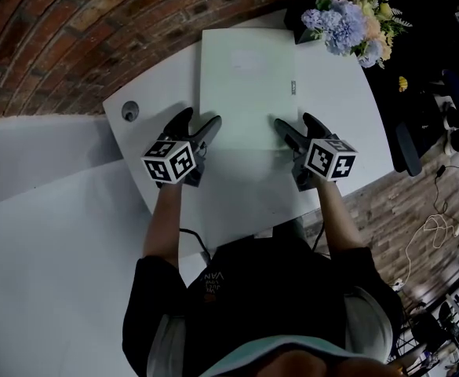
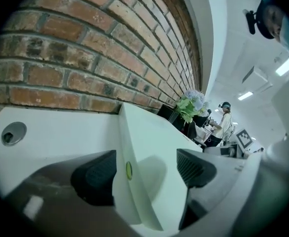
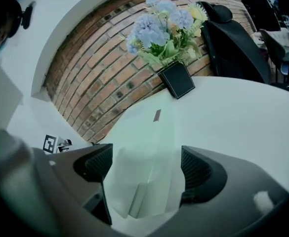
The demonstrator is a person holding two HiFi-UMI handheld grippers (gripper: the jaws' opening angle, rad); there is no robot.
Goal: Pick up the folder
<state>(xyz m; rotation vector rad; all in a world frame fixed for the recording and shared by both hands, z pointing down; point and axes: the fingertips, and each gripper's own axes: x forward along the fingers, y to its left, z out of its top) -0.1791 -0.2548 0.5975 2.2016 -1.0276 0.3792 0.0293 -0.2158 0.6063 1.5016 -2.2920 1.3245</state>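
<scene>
While the left gripper (image 1: 202,121) and right gripper (image 1: 293,122) gape wide astride the folder (image 1: 247,85)'s near edge, I lose its corners beneath them overhead.

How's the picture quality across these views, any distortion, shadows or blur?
Head view: fisheye curves the red brick wall, overall dim. Left gripper view: soft shadow falls on the pale green folder; ceiling lights glare top right. Right gripper view: blue flower bouquet sharp, folder's near end blurry.
</scene>
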